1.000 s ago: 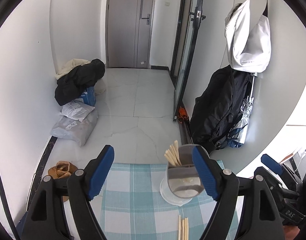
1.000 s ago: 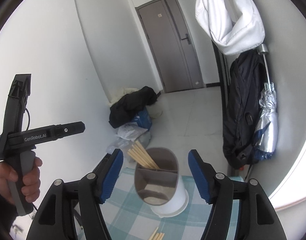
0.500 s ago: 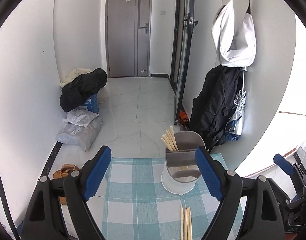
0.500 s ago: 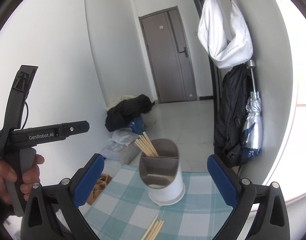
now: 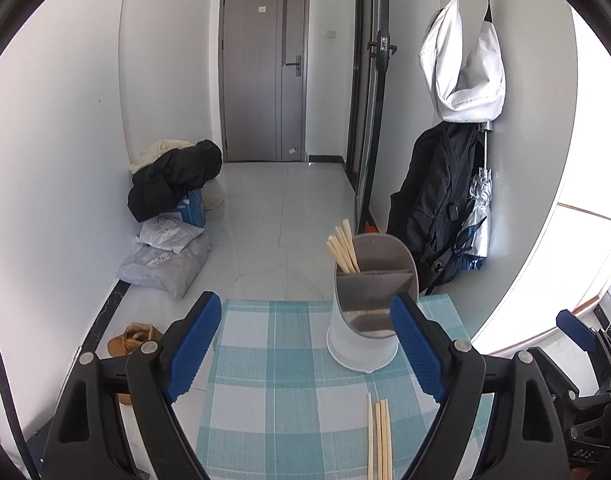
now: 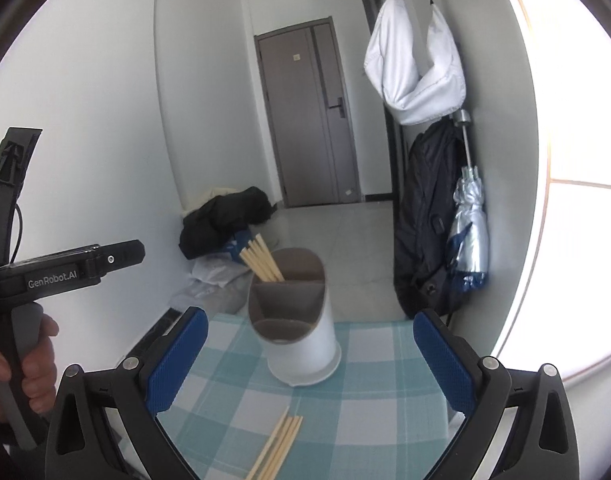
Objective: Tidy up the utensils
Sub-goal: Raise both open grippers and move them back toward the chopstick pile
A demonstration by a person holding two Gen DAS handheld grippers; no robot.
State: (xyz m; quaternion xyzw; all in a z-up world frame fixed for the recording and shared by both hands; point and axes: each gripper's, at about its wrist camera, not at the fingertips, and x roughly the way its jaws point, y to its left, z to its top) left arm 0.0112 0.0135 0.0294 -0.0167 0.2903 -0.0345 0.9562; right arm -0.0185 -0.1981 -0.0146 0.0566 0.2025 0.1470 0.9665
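A white utensil holder (image 5: 365, 344) (image 6: 305, 356) with a grey divided insert stands at the far side of a teal checked tablecloth (image 5: 273, 400) (image 6: 365, 400). Several wooden chopsticks (image 5: 343, 248) (image 6: 261, 262) stand in its back left compartment. More loose chopsticks (image 5: 379, 436) (image 6: 279, 446) lie on the cloth in front of it. My left gripper (image 5: 304, 300) is open and empty, short of the holder, which is by its right finger. My right gripper (image 6: 309, 317) is wide open and empty, with the holder framed between its fingers but farther off. A hand holds the left gripper's body (image 6: 65, 268).
A black backpack (image 5: 437, 216), a silver umbrella (image 5: 479, 216) and a white bag (image 5: 461, 68) hang on the right wall beyond the table. Dark clothes (image 5: 173, 176), grey parcels (image 5: 165, 260) and a brown shoe (image 5: 133, 338) lie on the floor at left. A grey door (image 5: 265, 68) closes the hallway.
Both grippers have drawn back from the holder and sunk, so more cloth and the loose chopsticks show. The right jaws have spread much wider; the left ones only slightly.
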